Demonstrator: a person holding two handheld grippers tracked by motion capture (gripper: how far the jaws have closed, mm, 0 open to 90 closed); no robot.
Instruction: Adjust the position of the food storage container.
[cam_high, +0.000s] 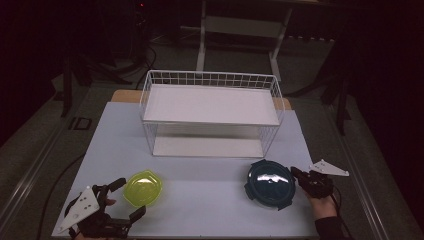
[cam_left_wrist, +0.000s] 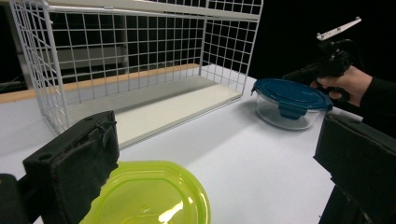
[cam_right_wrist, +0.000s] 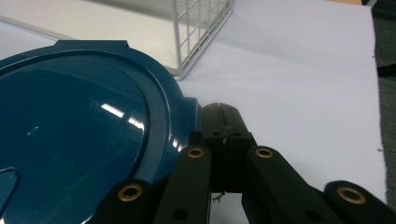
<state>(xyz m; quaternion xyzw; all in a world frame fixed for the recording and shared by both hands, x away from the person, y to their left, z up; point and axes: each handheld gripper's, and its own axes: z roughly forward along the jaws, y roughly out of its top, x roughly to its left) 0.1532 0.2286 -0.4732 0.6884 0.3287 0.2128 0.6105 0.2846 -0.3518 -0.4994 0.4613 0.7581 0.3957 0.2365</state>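
My right tool (cam_high: 296, 172) is clenched with nothing between its jaws, the tips resting against the right edge of the blue-lidded container (cam_high: 270, 182), which sits on the desk (cam_high: 200, 200) at the near right, just in front of the white wire rack (cam_high: 210, 112). In the right gripper view the closed tips (cam_right_wrist: 224, 122) press beside the lid's clip tab, touching it as far as I can tell. My left tool (cam_high: 125, 200) is released, jaws wide apart at the near left, with the yellow-green lid (cam_high: 143, 187) lying flat just beyond and between them; in the left gripper view that lid (cam_left_wrist: 149, 196) sits low between my two black jaws, apart from both. I judge the main risk on the right: if I push with shut jaws against the rim, the container will likely slide left across the smooth desk rather than unlatch, or the tips may skid off the rounded edge. A hard nudge could tip the glass bowl or drive it into the rack's front leg. On the left, the lid is thin and flat, so closing on it from this low angle could just squeeze it forward out of reach or flip it. I cannot tell whether the blue lid's clips are latched.
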